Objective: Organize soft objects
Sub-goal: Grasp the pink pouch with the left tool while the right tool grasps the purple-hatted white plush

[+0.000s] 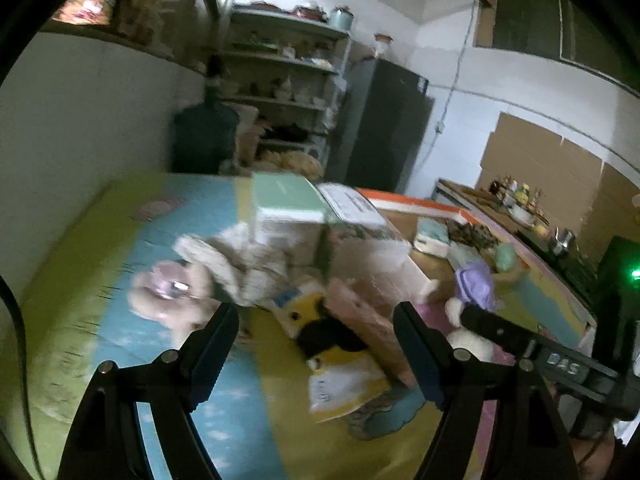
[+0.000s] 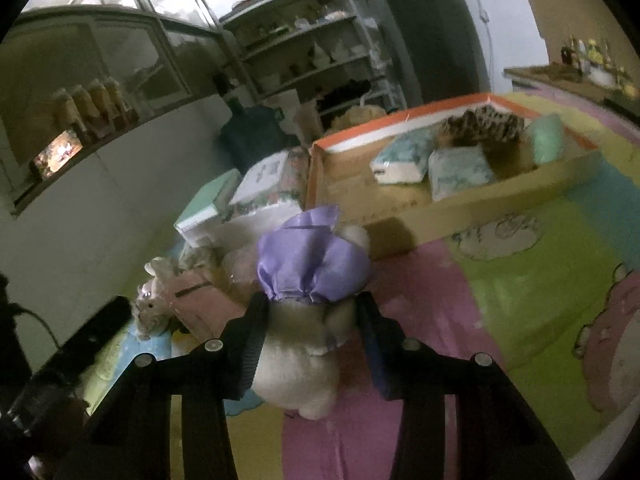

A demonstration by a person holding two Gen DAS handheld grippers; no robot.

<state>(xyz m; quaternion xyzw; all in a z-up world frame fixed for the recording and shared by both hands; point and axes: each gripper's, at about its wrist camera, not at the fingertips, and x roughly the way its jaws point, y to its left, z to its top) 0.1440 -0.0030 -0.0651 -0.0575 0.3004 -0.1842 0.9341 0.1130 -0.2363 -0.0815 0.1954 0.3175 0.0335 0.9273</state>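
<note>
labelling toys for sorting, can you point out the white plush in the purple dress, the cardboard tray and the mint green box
white plush in the purple dress [image 2: 308, 264], right wrist view, on the purple fabric
cardboard tray [image 2: 404, 202], right wrist view, on its near wall
mint green box [image 1: 286, 192], left wrist view, on its top face

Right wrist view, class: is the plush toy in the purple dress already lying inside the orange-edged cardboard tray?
No, the plush toy sits on the mat between the right gripper's fingers, outside the cardboard tray.
</note>
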